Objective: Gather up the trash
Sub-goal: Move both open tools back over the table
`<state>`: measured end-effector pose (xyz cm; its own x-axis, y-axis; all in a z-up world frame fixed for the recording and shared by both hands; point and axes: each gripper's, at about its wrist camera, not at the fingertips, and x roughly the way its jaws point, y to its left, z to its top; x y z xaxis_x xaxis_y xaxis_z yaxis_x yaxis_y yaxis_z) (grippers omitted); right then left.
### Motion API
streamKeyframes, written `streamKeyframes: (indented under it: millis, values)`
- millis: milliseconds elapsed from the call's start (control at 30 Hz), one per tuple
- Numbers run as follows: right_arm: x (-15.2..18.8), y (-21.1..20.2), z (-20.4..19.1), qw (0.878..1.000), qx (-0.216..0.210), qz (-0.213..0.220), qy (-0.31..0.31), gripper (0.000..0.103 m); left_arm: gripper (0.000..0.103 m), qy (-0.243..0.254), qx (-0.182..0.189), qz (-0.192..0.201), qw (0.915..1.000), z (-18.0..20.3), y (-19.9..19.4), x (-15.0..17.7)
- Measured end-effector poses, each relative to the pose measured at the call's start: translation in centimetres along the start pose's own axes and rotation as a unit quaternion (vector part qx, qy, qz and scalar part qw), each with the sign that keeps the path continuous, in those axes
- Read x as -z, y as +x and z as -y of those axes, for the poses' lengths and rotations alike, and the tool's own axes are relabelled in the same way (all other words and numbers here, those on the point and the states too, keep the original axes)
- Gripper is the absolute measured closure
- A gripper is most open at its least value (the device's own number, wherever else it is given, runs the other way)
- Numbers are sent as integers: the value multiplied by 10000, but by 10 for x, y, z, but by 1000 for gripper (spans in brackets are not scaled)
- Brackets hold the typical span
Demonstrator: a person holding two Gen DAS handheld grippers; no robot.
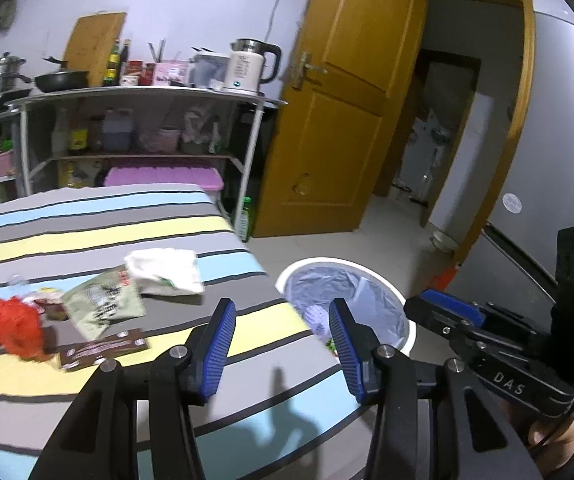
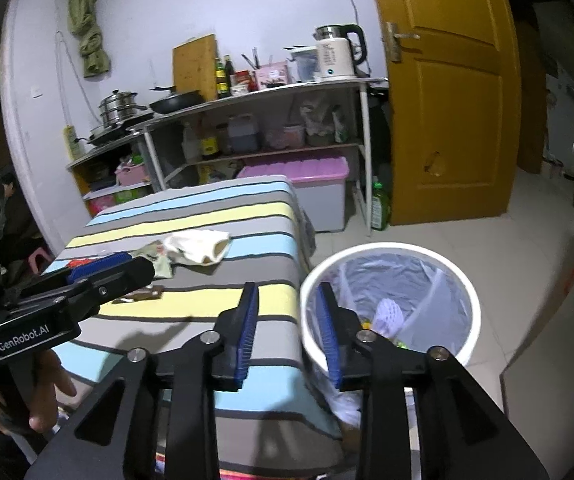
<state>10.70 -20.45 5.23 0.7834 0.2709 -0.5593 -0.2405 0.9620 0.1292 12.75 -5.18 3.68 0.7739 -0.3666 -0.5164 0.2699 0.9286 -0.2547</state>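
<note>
Several pieces of trash lie on the striped tablecloth: a crumpled white bag, a green packet, a red plastic bag and a brown wrapper. A white bin with a clear liner stands on the floor at the table's right corner, with some trash inside. My left gripper hovers open and empty over the table's near right corner, beside the bin. Over the bin's left rim, my right gripper is open with nothing between its pads.
Behind the table stands a metal shelf rack with a kettle, pans and bottles. A purple-lidded box and a green bottle sit on the floor by it. A wooden door stands open at right over a tiled floor.
</note>
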Motion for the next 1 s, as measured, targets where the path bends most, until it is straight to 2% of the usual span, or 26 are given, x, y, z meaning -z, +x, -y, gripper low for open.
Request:
streamKeyframes:
  millis: [267,567,1000]
  values:
    - [-2,-1,-28,9996,-173,61,-205,71,55,-183,-331,219,9990,-25,-35,5]
    - [-1,2,-46,9987,-357,135,-324,67,55,-210,-725,315,9966,-44,-57,13]
    - [4,27,-72,9941,-806,-329,-648,67,55,-302,-1291,269,9908,-81,-74,27]
